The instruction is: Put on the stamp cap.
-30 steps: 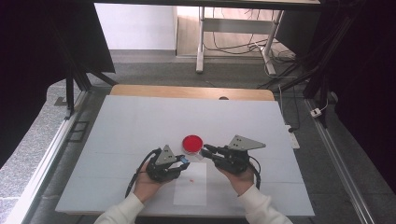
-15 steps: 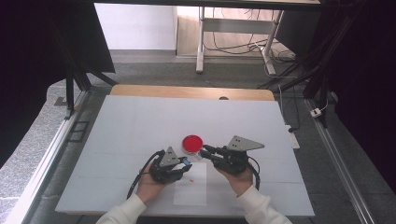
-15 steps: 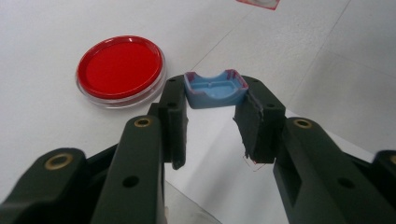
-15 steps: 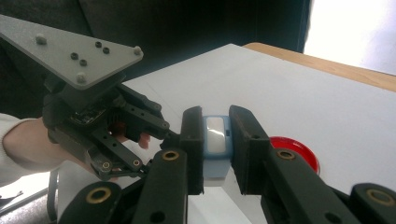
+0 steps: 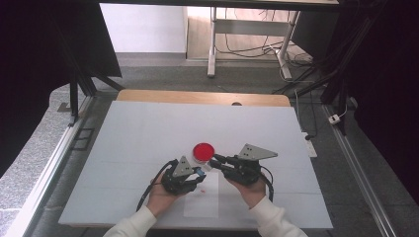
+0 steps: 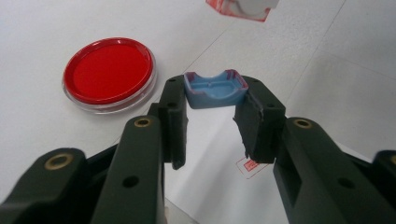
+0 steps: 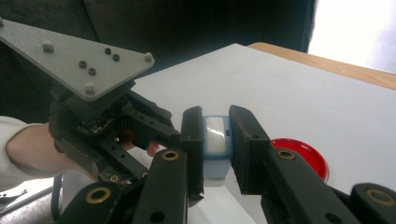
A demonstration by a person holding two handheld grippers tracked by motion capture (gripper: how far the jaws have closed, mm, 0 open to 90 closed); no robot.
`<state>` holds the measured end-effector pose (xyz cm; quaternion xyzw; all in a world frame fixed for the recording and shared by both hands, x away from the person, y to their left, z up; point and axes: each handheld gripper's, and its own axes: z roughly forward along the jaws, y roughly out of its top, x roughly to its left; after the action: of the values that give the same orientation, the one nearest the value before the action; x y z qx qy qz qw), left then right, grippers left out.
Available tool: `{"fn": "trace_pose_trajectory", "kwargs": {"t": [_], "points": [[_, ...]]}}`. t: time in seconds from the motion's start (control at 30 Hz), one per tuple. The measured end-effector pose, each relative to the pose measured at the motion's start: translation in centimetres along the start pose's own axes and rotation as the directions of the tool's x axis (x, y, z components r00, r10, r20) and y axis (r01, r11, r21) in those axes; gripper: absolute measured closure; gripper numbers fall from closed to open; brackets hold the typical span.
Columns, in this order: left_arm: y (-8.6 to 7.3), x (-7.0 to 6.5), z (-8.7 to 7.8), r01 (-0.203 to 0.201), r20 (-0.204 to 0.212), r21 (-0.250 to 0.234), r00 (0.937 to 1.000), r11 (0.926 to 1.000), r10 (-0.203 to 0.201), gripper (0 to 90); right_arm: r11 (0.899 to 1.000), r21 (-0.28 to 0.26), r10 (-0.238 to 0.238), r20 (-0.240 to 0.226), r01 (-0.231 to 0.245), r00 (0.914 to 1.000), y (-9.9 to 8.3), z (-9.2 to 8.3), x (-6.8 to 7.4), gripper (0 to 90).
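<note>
The dish (image 5: 203,150) lies just behind both grippers, on the table (image 5: 148,133).

1 red dish (image 5: 203,150), 1 blue cap (image 6: 215,89), 1 stamp body (image 7: 215,144), 2 hand-held grippers.

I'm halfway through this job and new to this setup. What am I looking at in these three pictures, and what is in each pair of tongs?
There is no robot arm here. A person at a white table holds a hand tool in each hand, each ending in two black jaws.

The high view looks down from above the person's side. The left tongs show at its left, the right tongs at its right.

The other two pictures come from cameras riding on the tools, looking along their own jaws.

On the table lie a round clear dish with a red filling and a sheet of paper in front of the person.

The left tongs are shut on a small blue cap-like piece. The right tongs are shut on a small blue and white block, possibly a stamp.
</note>
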<state>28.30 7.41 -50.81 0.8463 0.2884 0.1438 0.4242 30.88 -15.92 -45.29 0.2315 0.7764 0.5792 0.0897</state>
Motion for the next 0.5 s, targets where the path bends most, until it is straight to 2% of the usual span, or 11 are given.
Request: {"fn": "trace_pose_trajectory", "kwargs": {"t": [0.5], "points": [[0.21, -0.42, 0.21, -0.009, -0.006, -0.011, 0.9999, 0.9999, 0.009, 63.6, 1.0, 0.018, 0.011, -0.004, -0.011, 0.9999, -0.25, 0.86, 0.72, 75.4]]}}
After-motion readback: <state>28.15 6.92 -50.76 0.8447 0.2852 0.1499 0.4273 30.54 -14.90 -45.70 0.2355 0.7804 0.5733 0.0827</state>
